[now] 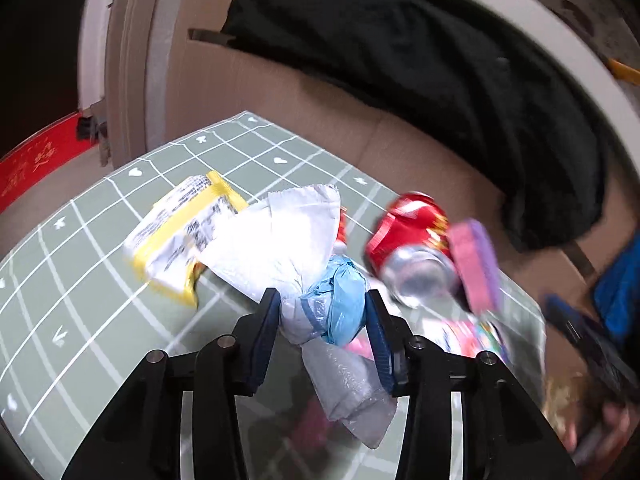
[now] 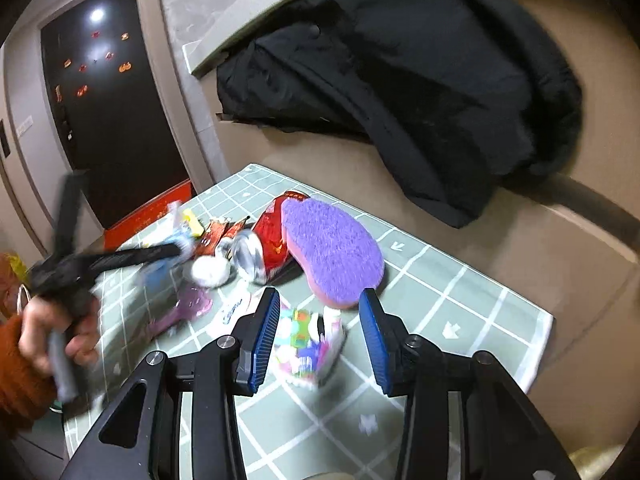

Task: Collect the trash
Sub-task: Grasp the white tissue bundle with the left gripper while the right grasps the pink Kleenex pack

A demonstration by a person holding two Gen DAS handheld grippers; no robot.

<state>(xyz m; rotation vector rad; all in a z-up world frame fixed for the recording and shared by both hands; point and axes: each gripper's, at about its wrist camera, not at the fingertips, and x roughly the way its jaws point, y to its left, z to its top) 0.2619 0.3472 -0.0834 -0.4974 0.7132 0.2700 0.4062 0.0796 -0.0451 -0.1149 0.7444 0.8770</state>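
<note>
My left gripper is shut on a wad of white and blue plastic wrap, held above the green checked tablecloth. Behind it lie a yellow-edged wrapper, a crushed red can and a purple sponge. My right gripper is open, its fingers on either side of a colourful wrapper lying on the cloth. The can, the purple sponge, a white ball of paper and a purple wrapper lie beyond it.
A black jacket lies on a cardboard box behind the table. A dark door stands at the left. The left hand and its gripper show blurred at the left of the right wrist view.
</note>
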